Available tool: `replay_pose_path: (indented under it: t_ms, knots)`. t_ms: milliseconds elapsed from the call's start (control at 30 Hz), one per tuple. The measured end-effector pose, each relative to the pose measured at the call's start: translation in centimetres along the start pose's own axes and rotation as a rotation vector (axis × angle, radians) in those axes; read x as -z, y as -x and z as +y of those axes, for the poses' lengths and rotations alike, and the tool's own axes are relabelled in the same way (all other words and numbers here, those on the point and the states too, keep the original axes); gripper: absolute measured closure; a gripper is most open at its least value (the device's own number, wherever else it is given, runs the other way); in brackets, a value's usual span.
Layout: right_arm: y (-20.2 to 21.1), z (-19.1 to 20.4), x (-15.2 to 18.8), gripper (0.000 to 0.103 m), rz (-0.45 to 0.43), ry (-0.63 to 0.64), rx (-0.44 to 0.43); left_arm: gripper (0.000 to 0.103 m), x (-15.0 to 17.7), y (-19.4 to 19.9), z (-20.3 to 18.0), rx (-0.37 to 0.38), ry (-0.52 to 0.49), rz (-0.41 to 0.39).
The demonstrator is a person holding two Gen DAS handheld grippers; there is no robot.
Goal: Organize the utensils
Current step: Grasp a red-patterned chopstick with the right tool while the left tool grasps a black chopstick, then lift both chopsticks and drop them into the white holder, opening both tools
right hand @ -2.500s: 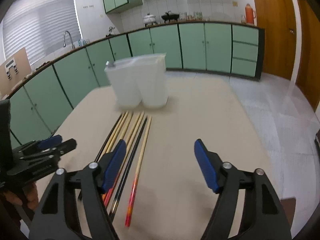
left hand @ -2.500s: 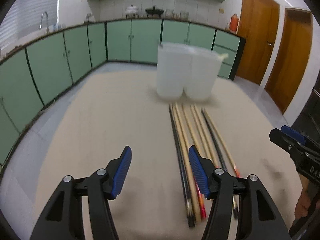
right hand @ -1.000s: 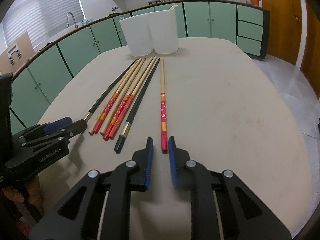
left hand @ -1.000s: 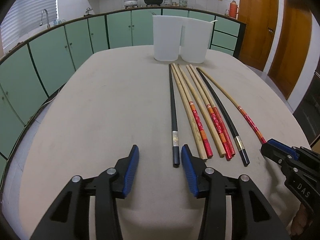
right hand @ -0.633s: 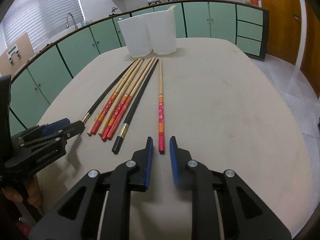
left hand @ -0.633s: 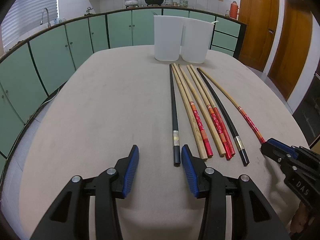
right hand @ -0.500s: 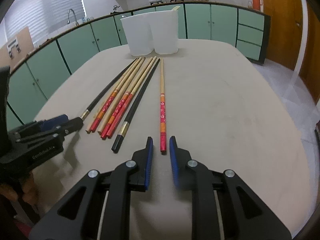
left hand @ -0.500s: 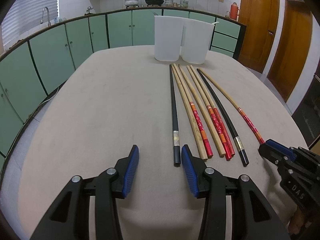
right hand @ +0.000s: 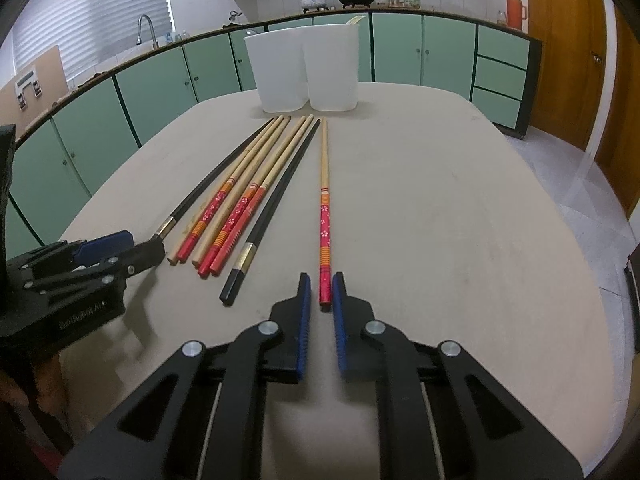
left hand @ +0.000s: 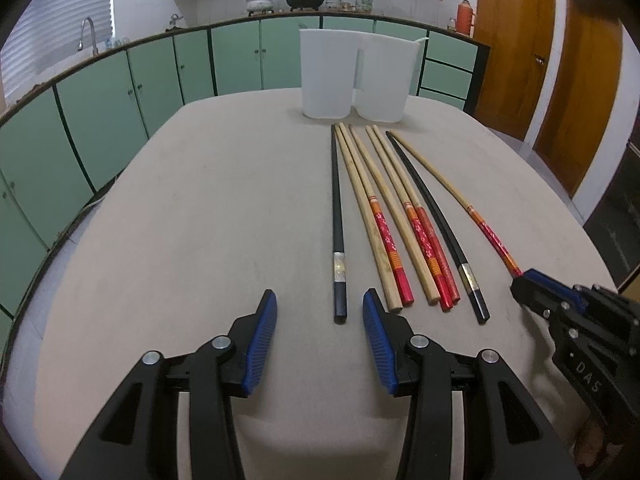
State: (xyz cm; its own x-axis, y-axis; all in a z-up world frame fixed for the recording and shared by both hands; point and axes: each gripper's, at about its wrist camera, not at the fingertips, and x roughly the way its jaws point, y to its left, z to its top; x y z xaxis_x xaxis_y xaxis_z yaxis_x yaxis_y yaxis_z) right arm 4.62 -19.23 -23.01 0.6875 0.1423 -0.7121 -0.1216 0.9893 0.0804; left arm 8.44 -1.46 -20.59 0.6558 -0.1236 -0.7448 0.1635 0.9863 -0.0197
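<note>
Closing my right gripper (right hand: pixel 319 285) on the lone red-handled chopstick (right hand: pixel 324 216) beside the bundle, pads seemingly not yet pinching, left gripper (left hand: pixel 320 305) gaping around the black chopstick (left hand: pixel 337 216); next, a firm pinch.

White letters "DAS" stand on the black body of the right gripper (left hand: pixel 524 286) at the lower right of the left wrist view (any further letters run out of sight). In the right wrist view, faint grey lettering sits on the black body of the left gripper (right hand: pixel 132 250) at the lower left; it looks like "GenRobot.AI" but is too blurred to be sure.
</note>
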Motion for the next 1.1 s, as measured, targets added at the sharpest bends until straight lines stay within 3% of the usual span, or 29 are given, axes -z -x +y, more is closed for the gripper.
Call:
replay_pose_path:
  t_ms: [67, 333, 600, 1100]
  knots:
    - [0.0, 0.0, 0.0, 0.092, -0.001, 0.001, -0.001, 0.059, -0.1, -0.1, 0.0, 0.001, 0.002, 0.001]
    - [-0.1, 0.1, 0.0, 0.095, -0.001, 0.007, 0.008, 0.097, -0.1, -0.2, -0.9, 0.016, -0.041, -0.007]
    - [0.1, -0.2, -0.7, 0.098, 0.008, 0.000, -0.002, 0.097, -0.8, 0.7, -0.3, 0.039, -0.018, -0.018]
    - [7.7, -2.1, -9.2, 0.098, -0.220, 0.021, -0.032, 0.097, -7.8, 9.2, 0.4, 0.015, -0.084, -0.241]
